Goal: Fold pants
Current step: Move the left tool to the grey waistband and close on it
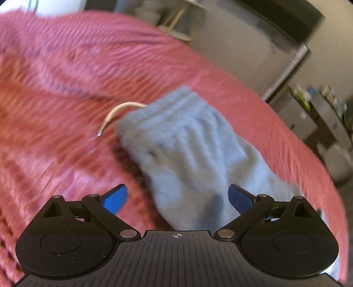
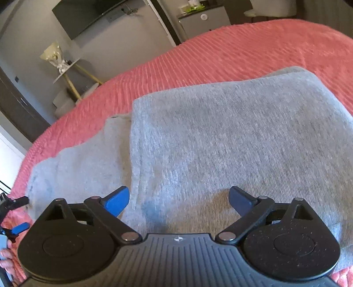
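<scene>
Grey sweatpants (image 2: 220, 141) lie folded on a pink ribbed bedspread (image 2: 220, 50). In the right wrist view an upper folded layer covers most of the pile and a lower layer sticks out to the left. My right gripper (image 2: 178, 199) is open just above the near edge of the folded pants. In the blurred left wrist view the gathered waistband end of the pants (image 1: 189, 141) lies ahead, with a pale drawstring (image 1: 114, 114) curling out to the left. My left gripper (image 1: 177, 198) is open over the pants and holds nothing. It also shows at the left edge of the right wrist view (image 2: 13, 216).
The pink bedspread (image 1: 66, 88) fills the surface around the pants. Beyond the bed are a grey wall with a dark TV (image 2: 88, 15), a small side table with a wrapped bouquet (image 2: 57, 57), and a cabinet with small items (image 1: 313, 110).
</scene>
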Available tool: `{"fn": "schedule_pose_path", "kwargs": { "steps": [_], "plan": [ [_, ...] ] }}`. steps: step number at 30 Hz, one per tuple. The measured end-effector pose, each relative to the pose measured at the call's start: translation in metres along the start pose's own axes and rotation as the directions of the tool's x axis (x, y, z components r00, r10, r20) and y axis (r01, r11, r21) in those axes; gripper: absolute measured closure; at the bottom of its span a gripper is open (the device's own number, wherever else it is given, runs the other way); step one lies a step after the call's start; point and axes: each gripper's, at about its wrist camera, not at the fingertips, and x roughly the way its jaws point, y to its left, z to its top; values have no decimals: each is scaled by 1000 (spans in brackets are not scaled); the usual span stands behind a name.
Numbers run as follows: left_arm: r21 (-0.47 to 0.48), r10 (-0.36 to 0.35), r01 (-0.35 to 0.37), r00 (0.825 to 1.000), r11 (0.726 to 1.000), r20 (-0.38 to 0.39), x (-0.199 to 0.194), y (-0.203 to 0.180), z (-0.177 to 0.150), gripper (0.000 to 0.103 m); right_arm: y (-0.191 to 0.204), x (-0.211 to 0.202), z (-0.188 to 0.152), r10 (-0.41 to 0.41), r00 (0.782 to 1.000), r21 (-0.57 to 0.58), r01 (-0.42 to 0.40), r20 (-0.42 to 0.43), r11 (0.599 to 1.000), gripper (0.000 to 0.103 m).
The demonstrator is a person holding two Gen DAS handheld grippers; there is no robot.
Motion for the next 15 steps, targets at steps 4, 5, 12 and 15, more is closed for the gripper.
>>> {"fn": "schedule_pose_path", "kwargs": {
  "steps": [4,5,12,15],
  "plan": [
    [-80,-72,71,997,994,-3,16,18,10,4,6,3,0,-27,1000,-25,27,-3,999,6],
    [-96,-91,90,996,991,-4,19,21,10,6,6,3,0,-26,1000,-22,26,-1,999,6],
    [-147,-138,142,990,979,32,22,30,14,23,3,3,-4,-19,1000,-10,19,7,1000,6],
    [-170,-143,146,989,975,30,24,34,18,35,3,5,-4,-22,1000,-10,22,12,1000,6]
  ]
}}
